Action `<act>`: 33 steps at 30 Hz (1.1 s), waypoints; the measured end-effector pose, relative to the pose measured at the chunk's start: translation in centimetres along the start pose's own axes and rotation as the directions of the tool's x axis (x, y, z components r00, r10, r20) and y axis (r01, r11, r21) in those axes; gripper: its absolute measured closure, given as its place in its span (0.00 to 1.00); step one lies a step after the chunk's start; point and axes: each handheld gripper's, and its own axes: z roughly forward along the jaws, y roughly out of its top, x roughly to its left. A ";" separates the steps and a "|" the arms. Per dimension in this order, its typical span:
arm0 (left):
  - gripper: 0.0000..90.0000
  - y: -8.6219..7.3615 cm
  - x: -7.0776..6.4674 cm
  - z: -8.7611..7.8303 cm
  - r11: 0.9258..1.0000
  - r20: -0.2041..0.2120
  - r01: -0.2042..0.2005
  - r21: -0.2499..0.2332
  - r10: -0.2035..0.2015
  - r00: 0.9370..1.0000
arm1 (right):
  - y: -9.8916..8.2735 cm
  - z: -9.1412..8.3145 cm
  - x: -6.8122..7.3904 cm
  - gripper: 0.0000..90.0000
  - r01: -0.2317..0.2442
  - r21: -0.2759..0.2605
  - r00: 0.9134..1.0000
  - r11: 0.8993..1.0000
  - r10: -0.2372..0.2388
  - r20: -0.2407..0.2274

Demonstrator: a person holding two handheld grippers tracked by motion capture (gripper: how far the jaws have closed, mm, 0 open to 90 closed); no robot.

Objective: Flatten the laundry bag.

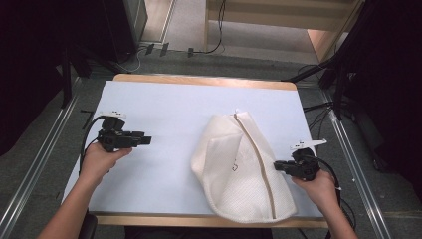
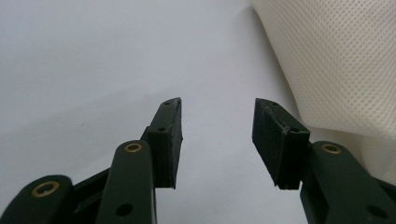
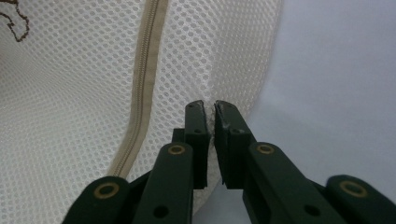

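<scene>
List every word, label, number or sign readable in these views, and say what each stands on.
No readable text in these views.
White mesh bag: a small dark mark beside its zipper, too small to read in the high view; in the right gripper view it looks like a brown stitched squiggle, cut off at the corner, unreadable.
Table: bare, no lettering.

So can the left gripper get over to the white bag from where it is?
Probably yes. The left gripper is open and only bare table cover lies between it and the white mesh bag.

Pale blue sheet [image 1: 164,114] covers the wooden table [image 1: 199,79].
</scene>
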 end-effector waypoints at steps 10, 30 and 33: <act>0.57 2.0 -2.3 2.2 0.998 0.039 -0.061 0.027 0.060 0.997 | 2.2 -2.5 0.8 0.78 -0.042 -0.213 0.999 0.976 0.040 -0.017; 0.55 4.5 -5.0 3.5 0.992 0.094 -0.120 0.024 0.117 0.989 | 8.8 2.3 10.0 1.00 0.098 -0.293 0.962 0.951 -0.166 -0.215; 0.55 4.5 -4.8 3.3 0.993 0.094 -0.113 0.014 0.112 0.989 | 9.2 3.5 10.7 1.00 0.116 -0.278 0.959 0.953 -0.180 -0.217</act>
